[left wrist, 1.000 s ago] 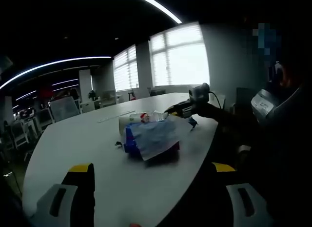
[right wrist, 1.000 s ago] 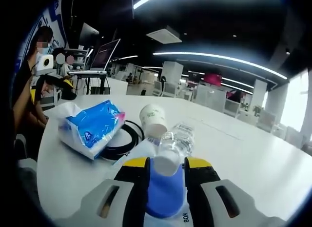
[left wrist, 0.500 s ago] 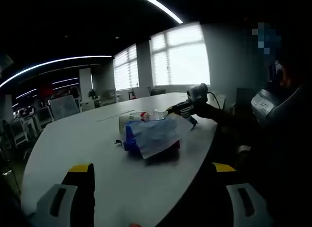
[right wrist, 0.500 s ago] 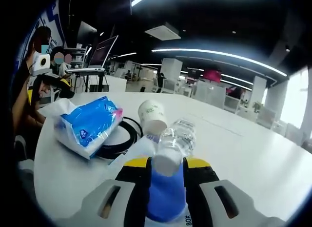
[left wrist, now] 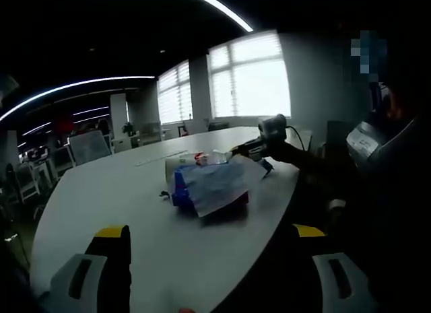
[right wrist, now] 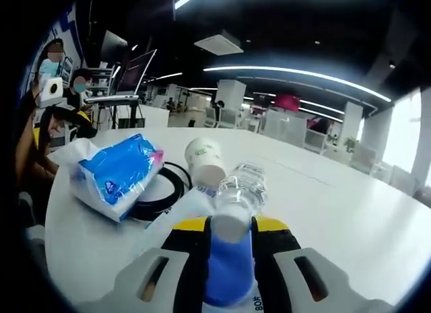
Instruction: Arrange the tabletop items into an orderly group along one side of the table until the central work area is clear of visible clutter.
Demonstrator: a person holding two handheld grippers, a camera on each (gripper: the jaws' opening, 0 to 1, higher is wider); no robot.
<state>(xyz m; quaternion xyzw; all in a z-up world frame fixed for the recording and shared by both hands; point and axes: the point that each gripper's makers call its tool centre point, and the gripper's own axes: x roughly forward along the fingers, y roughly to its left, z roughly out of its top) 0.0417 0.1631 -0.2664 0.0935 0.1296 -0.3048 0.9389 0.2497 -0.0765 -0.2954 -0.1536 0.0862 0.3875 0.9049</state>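
The white table (left wrist: 121, 192) carries a small pile: a blue and white tissue pack (left wrist: 212, 185) (right wrist: 114, 178), a paper cup (right wrist: 204, 161) on its side, a clear water bottle (right wrist: 242, 188) on its side and a black cable loop (right wrist: 165, 192). My right gripper (right wrist: 229, 225) is shut on a blue and white packet (right wrist: 229, 272), right in front of the bottle's cap. In the left gripper view, the right gripper (left wrist: 259, 148) reaches in at the pile's far side. My left gripper (left wrist: 211, 232) hangs open over the table's near edge, short of the pile.
A person (right wrist: 47, 104) sits at the table's far end. Behind them are a laptop on a stand (right wrist: 135, 81) and desks. Bright windows (left wrist: 249, 77) and chairs (left wrist: 87, 148) stand beyond the table. Bare tabletop stretches to the right (right wrist: 350, 212).
The right gripper, holding the blue packet, has edged slightly closer to the bottle and the pile. The left gripper has stayed where it was, open.
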